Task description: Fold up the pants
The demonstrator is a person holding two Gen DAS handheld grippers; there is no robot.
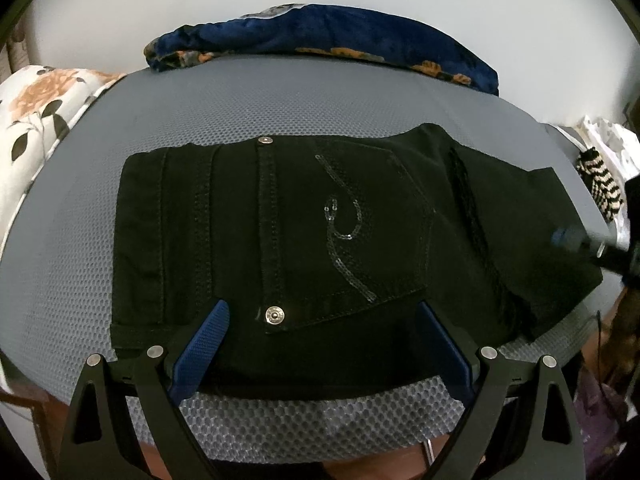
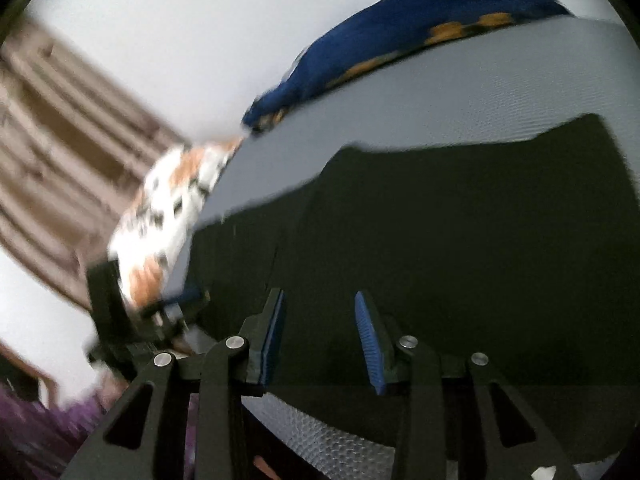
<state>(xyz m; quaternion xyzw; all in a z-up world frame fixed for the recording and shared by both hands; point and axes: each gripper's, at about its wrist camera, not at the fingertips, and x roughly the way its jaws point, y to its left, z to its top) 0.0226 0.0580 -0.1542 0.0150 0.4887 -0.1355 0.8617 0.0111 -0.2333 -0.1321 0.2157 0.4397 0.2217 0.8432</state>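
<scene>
pants: black jeans (image 1: 304, 232) folded flat in the middle of my grey mesh mattress (image 1: 248, 96)
left gripper (image 1: 320, 344): fingers spread wide over the jeans' near edge, nothing pinched
right gripper (image 2: 320, 336): fingers apart above the black denim, holding nothing
left view only: sequin swirl pocket (image 1: 348, 232), snap button (image 1: 275, 315), sharp
right view only: blurry, curtain (image 2: 60, 152) past the mattress
both: blue floral blanket (image 1: 320, 40) at the mattress's far edge

Plain white wall (image 1: 120, 20) behind a grey mesh-covered mattress (image 1: 280, 96); floral pillow (image 1: 44, 108) alongside.
</scene>
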